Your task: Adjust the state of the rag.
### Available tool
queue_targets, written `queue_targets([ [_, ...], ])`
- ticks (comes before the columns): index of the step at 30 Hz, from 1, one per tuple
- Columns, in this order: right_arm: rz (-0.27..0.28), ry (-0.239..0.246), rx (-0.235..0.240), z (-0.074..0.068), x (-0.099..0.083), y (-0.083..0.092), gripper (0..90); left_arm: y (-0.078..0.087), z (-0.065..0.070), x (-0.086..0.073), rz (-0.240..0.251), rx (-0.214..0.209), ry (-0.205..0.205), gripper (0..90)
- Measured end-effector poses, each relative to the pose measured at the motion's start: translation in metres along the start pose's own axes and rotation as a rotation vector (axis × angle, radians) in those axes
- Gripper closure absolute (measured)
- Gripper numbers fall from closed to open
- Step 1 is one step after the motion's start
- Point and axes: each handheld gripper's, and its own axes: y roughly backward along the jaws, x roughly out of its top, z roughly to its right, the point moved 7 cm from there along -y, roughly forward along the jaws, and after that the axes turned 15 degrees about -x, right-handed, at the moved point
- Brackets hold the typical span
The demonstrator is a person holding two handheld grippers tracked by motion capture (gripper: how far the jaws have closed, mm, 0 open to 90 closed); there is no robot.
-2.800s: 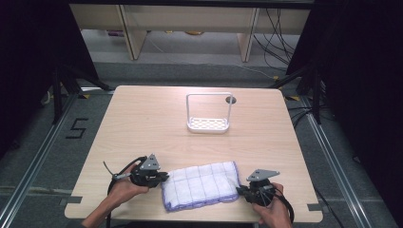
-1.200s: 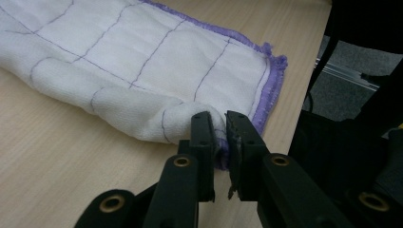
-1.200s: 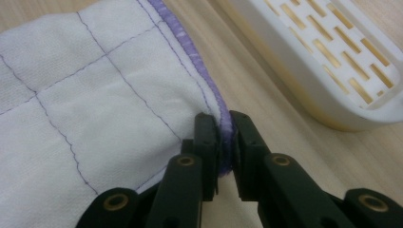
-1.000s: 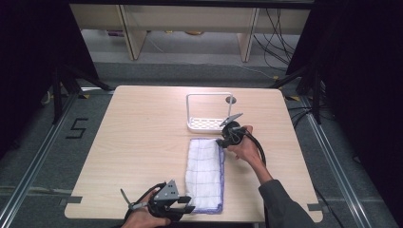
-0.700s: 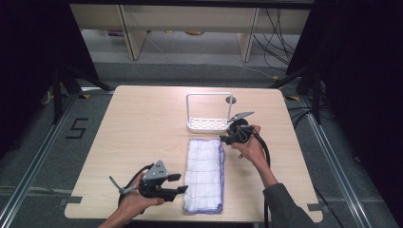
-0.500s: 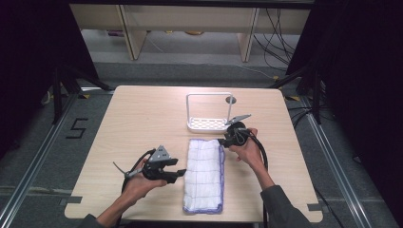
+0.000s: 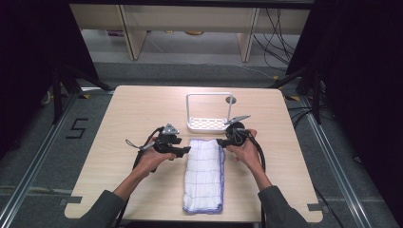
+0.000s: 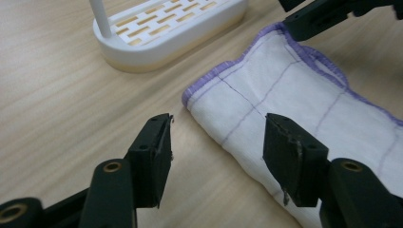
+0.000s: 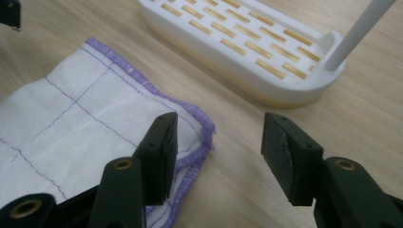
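Pale wooden surface (image 7: 119, 142) carries folded cloth (image 7: 204, 175) (white rack (image 7: 209, 124) beyond); left hand-held gripper (image 7: 186, 150) and right hand-held gripper (image 7: 220, 141) just spread wider, released, astride far corners, likely for next fold.

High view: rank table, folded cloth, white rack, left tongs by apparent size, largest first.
1. Table, by far the largest.
2. Folded cloth, a long strip lying on it.
3. White rack and left tongs: too close to rank. The rack stands farther from the camera, so it may look smaller than it is.
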Motion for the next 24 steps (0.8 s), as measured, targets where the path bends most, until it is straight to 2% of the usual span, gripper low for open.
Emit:
queue_targets([
  [1, 0.012, 0.003, 0.008, 0.002, 0.000, -0.001, 46.6, -0.002, -0.001, 0.000, -0.001, -0.004, -0.005, 40.1],
  [3, 0.012, -0.007, -0.008, 0.004, 0.000, -0.001, 45.8, -0.007, -0.002, 0.003, 0.024, -0.029, 0.021, 39.5],
  [4, -0.002, -0.019, -0.004, 0.004, 0.000, 0.001, 45.6, -0.009, -0.003, 0.004, 0.021, -0.022, 0.019, 39.7],
  [6, 0.013, -0.016, -0.003, 0.005, -0.001, -0.001, 45.2, -0.014, -0.004, 0.004, 0.010, -0.039, 0.016, 39.5],
  [7, -0.003, -0.020, -0.004, 0.005, -0.001, 0.000, 45.2, -0.018, -0.004, 0.005, 0.009, -0.045, 0.019, 39.5],
  [8, 0.015, -0.015, 0.003, 0.005, -0.001, -0.004, 45.3, -0.021, -0.004, 0.005, 0.008, -0.049, 0.020, 39.4],
  [9, -0.009, -0.038, 0.017, 0.003, -0.001, -0.002, 45.3, -0.024, -0.004, 0.005, 0.000, -0.052, 0.018, 39.3],
  [10, 0.009, -0.008, 0.009, 0.004, -0.001, -0.004, 45.2, -0.026, -0.005, 0.005, 0.001, -0.051, 0.026, 39.3],
  [11, 0.010, -0.017, 0.015, 0.001, -0.001, -0.004, 45.2, -0.030, -0.005, 0.007, 0.003, -0.052, 0.031, 39.4],
  [12, 0.010, 0.006, 0.001, 0.002, -0.001, -0.004, 45.0, -0.033, -0.005, 0.007, -0.004, -0.052, 0.031, 39.9],
  [15, 0.003, -0.004, 0.010, 0.000, 0.000, -0.004, 44.6, -0.038, -0.006, 0.008, -0.018, -0.039, 0.011, 39.6],
  [17, 0.010, -0.009, 0.018, -0.002, 0.000, -0.006, 44.2, -0.040, -0.008, 0.010, -0.002, -0.034, 0.037, 40.0],
  [18, -0.005, 0.009, 0.013, -0.002, -0.001, -0.005, 43.9, -0.041, -0.010, 0.010, -0.002, -0.039, 0.037, 40.7],
  [19, -0.006, 0.006, 0.015, -0.003, -0.001, -0.006, 43.9, -0.042, -0.010, 0.009, -0.009, -0.041, 0.045, 42.4],
  [20, 0.012, 0.017, 0.006, -0.003, -0.001, -0.008, 44.0, -0.043, -0.010, 0.008, -0.026, -0.035, 0.031, 43.5],
  [21, 0.002, 0.015, 0.010, -0.003, -0.001, -0.007, 44.1, -0.043, -0.010, 0.007, -0.040, -0.032, 0.018, 43.9],
  [22, 0.012, -0.011, 0.016, -0.005, 0.000, -0.008, 44.1, -0.042, -0.011, 0.007, -0.037, -0.034, 0.031, 44.0],
  [23, 0.011, 0.013, 0.003, -0.002, -0.001, -0.009, 44.1, -0.042, -0.011, 0.007, -0.034, -0.037, 0.034, 45.4],
  [24, 0.007, -0.009, 0.009, -0.003, 0.000, -0.009, 44.1, -0.041, -0.011, 0.007, -0.035, -0.040, 0.033, 46.3],
])
